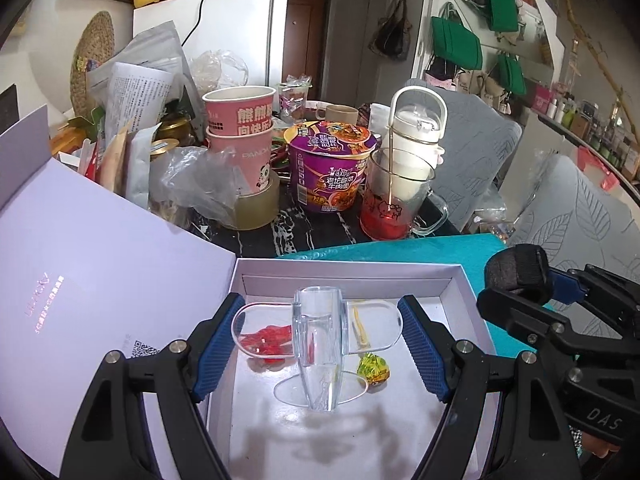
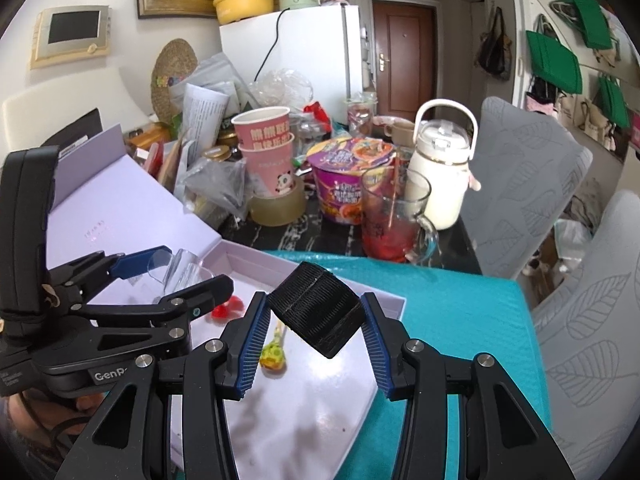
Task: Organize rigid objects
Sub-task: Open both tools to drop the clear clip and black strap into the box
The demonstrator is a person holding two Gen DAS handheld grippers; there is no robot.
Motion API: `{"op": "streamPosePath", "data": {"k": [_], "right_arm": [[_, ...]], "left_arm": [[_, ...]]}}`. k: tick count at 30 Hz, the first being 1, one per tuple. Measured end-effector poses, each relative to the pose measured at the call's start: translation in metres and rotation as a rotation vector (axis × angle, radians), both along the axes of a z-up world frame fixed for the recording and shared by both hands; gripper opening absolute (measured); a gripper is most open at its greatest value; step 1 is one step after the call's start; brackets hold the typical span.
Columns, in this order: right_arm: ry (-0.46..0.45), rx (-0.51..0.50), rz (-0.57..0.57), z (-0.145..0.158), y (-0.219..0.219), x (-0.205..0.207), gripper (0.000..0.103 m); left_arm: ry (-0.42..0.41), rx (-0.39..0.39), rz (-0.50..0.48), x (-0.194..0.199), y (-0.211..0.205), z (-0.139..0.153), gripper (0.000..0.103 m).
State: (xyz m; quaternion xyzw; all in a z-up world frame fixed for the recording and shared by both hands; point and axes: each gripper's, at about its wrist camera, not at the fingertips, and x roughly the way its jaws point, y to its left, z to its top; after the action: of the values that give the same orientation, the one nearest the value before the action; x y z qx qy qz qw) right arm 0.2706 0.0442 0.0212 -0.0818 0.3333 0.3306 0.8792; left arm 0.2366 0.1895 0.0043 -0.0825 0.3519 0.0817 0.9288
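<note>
White box (image 1: 466,280) lay open on a teal mat (image 2: 460,320) over a dark, cluttered table (image 1: 304,232); fridge (image 2: 312,60) and door (image 2: 404,44) stood behind. Left gripper (image 1: 320,344) clamped a clear acrylic piece (image 1: 318,340) above the box. Right gripper (image 2: 314,328) clamped a black block (image 2: 316,312).

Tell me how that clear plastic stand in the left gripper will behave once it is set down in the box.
The clear plastic stand looks rigid and light, held by its flat side tabs. Its smooth glossy surface may slip against the pads. Tall over a small round foot, it could tip on the white box floor.
</note>
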Motion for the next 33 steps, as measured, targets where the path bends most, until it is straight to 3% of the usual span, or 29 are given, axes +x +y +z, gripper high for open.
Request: {"op": "streamPosePath", "data": {"k": [9,17,24,33], "right_arm": [[0.064,-0.032,-0.022,-0.021,0.004,0.014,0.046],[0.087,-0.092,-0.033,-0.033,0.008,0.018,0.046],[0.083,-0.096,-0.031,-0.032,0.007,0.017,0.046],[0.086,-0.099,-0.051,-0.03,0.002,0.019,0.048]], "left_arm": [[0.04,0.043,0.024,0.008,0.005,-0.014,0.078],[0.092,0.022,0.018,0.016,0.004,-0.03,0.078],[0.077,0.037,0.037,0.015,0.004,-0.026,0.078],[0.16,0.012,0.071,0.022,0.008,-0.033,0.079]]}}
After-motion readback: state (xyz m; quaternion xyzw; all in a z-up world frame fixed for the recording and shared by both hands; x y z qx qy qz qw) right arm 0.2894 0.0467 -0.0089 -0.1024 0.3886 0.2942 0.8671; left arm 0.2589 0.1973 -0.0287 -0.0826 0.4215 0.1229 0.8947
